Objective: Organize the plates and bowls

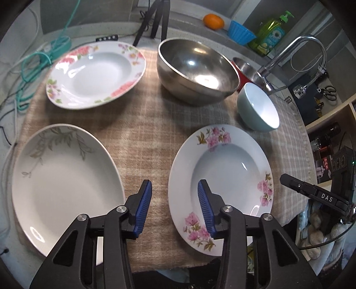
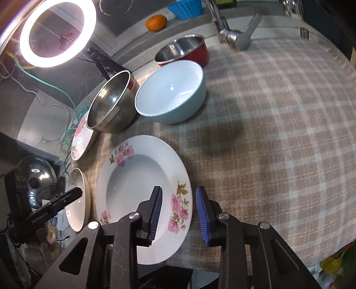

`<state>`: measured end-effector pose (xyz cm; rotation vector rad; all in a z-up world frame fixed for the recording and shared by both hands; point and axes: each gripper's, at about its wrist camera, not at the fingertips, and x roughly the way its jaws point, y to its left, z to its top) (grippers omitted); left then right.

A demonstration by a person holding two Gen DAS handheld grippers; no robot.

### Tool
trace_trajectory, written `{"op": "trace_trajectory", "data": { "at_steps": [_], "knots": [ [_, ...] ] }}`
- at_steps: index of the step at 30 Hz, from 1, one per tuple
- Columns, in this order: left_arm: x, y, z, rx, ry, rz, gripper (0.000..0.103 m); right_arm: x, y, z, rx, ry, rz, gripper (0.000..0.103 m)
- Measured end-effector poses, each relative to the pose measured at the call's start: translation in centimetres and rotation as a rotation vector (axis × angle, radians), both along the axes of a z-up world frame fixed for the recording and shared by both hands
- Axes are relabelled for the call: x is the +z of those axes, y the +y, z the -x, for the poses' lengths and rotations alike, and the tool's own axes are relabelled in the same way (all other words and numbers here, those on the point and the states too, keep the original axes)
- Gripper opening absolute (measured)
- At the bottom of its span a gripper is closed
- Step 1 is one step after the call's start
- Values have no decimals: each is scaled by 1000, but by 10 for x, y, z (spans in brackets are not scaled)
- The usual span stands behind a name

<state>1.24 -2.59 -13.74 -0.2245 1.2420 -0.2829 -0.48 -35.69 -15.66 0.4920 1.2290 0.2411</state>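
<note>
Surface: checked beige cloth [image 1: 142, 142] spread over a counter, filling most of both views; a chrome tap [image 1: 296, 53] stands at its far edge, upper right of the left wrist view.
Pink-flowered deep plate: [image 1: 222, 177] at lower right of the left wrist view and [image 2: 142, 191] lower centre of the right wrist view, lying flat on the cloth near its front edge.
Left gripper: [image 1: 174, 206] at the bottom centre of its own view, blue pads apart; one pad is over bare cloth, the other over the near left rim of the pink-flowered deep plate, the rim edge in the gap. No pad presses on it, so the grip is loose and empty.
Right gripper: [image 2: 179, 211] at the bottom centre of its view, pads apart and straddling the right rim of the same plate, one pad over the plate and one over the cloth. Whether either pad touches the rim I cannot tell; nothing is clamped.
Oval plate: [image 1: 64, 184] white with a faint leaf pattern, lower left of the left wrist view, just beside the flowered plate and apart from it.
Second flowered plate: [image 1: 95, 73] upper left of the left wrist view, red and pink blooms on its rim.
Steel bowl: [image 1: 195, 69] large, upright, upper centre, just beside the second flowered plate.
Pale blue bowl: [image 1: 258, 106] right of the steel bowl, close to it, white inside, empty.
Red pot: [image 2: 182, 51] behind the blue bowl, steel inside.
Background: an orange [image 1: 213, 21] and a blue ribbed cup [image 1: 241, 32] on the ledge at the top; a lit ring lamp [image 2: 57, 33] at upper left of the right wrist view.
</note>
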Motion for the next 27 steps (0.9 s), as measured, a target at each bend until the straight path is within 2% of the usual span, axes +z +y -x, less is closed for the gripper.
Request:
{"op": "trace_trajectory", "data": {
  "at_steps": [12, 18, 27],
  "knots": [
    [-18, -2, -5, -3, 58, 7, 34, -14, 4, -4, 7, 50, -28, 23],
    [-24, -2, -7, -5, 95, 36, 20, -19, 5, -10, 11, 69, -31, 21],
    [-28, -4, -8, -7, 110, 44, 18, -25, 7, -12, 19, 83, -12, 12]
  ]
}}
